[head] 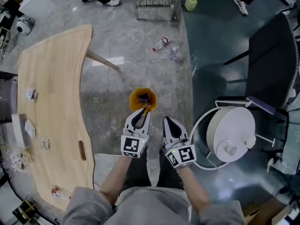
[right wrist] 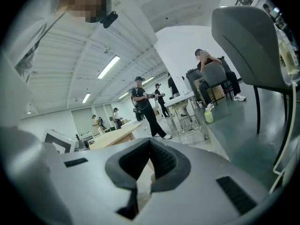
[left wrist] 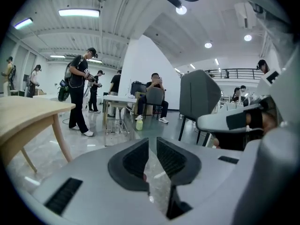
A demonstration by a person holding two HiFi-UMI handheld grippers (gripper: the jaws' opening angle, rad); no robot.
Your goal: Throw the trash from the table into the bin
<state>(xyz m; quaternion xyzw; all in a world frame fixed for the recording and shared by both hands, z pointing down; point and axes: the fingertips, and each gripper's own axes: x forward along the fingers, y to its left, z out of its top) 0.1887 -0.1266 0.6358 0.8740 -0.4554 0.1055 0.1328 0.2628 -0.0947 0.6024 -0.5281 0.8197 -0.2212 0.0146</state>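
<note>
One wooden counter (head: 56, 88) carries five bits of trash: a wrapper (head: 31, 94), a second wrapper (head: 29, 128), a third wrapper (head: 44, 145), one crumpled plastic heap (head: 16, 159) and one red-and-white scrap (head: 57, 193). There is one orange bin (head: 143, 98). Bottles number three: a red-capped bottle (head: 161, 43), a clear bottle (head: 174, 53) and a green bottle (head: 191, 3). There is one white fan (head: 232, 134) and one dark chair (head: 272, 62). Grippers number two: the left gripper (head: 145, 110) and the right gripper (head: 168, 121).

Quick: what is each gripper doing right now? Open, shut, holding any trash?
Left gripper: open by a narrow slit, with no trash made out between the jaws.
Right gripper: shut, tips together, holding nothing.
</note>
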